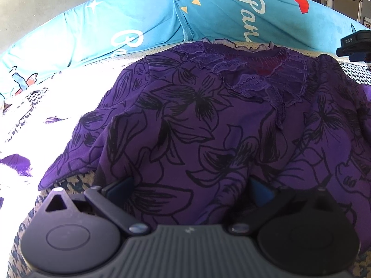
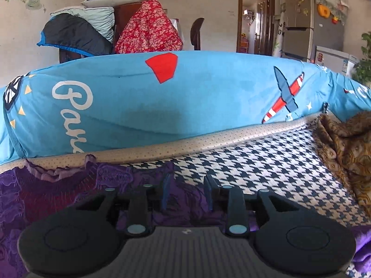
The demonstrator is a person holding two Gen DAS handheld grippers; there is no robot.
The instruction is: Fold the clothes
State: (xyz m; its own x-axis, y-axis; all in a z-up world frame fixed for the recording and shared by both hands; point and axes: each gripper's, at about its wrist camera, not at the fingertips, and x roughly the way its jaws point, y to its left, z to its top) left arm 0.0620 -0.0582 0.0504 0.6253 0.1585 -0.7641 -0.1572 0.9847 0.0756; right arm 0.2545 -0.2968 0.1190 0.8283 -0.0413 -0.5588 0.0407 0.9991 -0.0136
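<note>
A purple top (image 1: 208, 127) with black flower outlines lies spread on the sofa seat, its lace collar (image 1: 255, 76) toward the backrest. My left gripper (image 1: 191, 187) is open at the top's near hem, its fingers wide apart with the cloth lying between them. My right gripper (image 2: 187, 192) is over the top's (image 2: 46, 197) right shoulder edge beside the collar. It is open with a narrower gap, and purple cloth shows between its blue pads (image 2: 167, 190). In the left wrist view, the right gripper's black body (image 1: 354, 44) shows at the far right.
The seat has a houndstooth cover (image 2: 278, 173) with a beige piped edge. A blue printed sheet (image 2: 185, 104) drapes the backrest. A brown furry cloth (image 2: 347, 143) lies in the right corner. Piled bedding, a doorway and a fridge stand behind the sofa.
</note>
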